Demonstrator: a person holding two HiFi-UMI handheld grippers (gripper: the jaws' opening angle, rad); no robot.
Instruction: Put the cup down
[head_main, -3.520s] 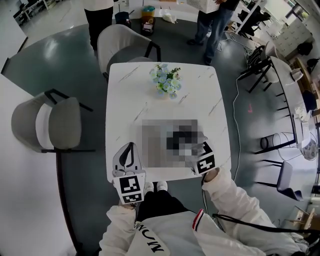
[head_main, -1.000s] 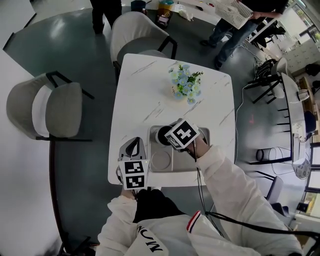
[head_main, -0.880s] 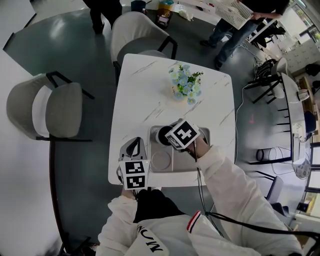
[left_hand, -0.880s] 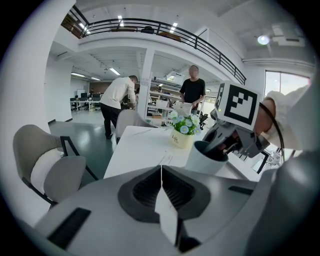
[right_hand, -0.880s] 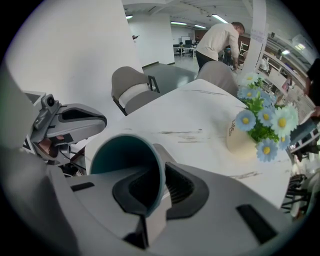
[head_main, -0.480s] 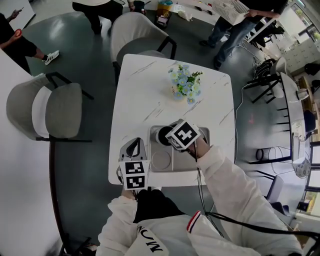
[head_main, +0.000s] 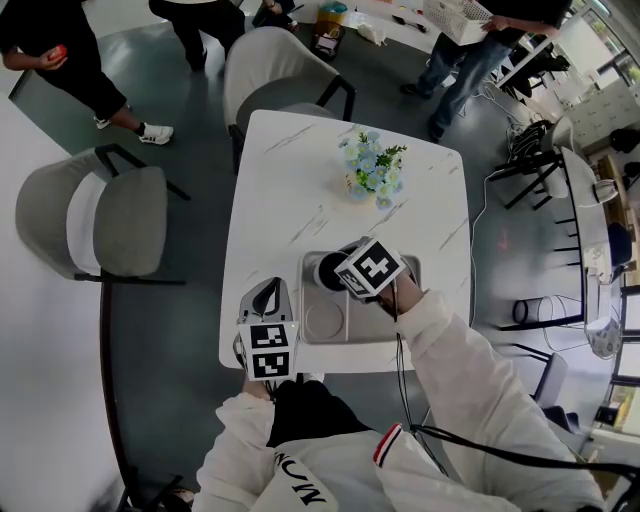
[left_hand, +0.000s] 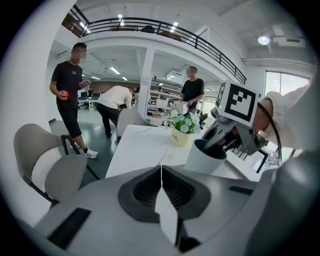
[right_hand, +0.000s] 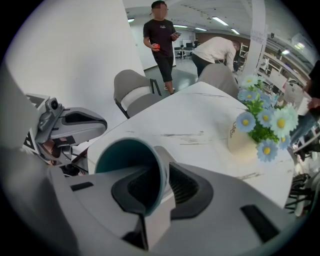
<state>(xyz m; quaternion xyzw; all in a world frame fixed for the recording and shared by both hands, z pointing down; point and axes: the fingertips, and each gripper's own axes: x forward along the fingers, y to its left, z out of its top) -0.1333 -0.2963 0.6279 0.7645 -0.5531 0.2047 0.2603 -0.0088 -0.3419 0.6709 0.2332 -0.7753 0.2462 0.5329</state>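
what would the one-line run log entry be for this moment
step: release cup | right gripper: jaws just opening, cup rim between them | cup: on tray | left gripper: shut, empty

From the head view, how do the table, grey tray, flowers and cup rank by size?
Largest to smallest: table, grey tray, flowers, cup; the cup is partly covered, so that last pair is unsure.

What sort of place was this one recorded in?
Probably an open-plan office or workshop with a seating corner: a white table with a flower pot and padded chairs, desks with cables nearby, a railed upper floor.
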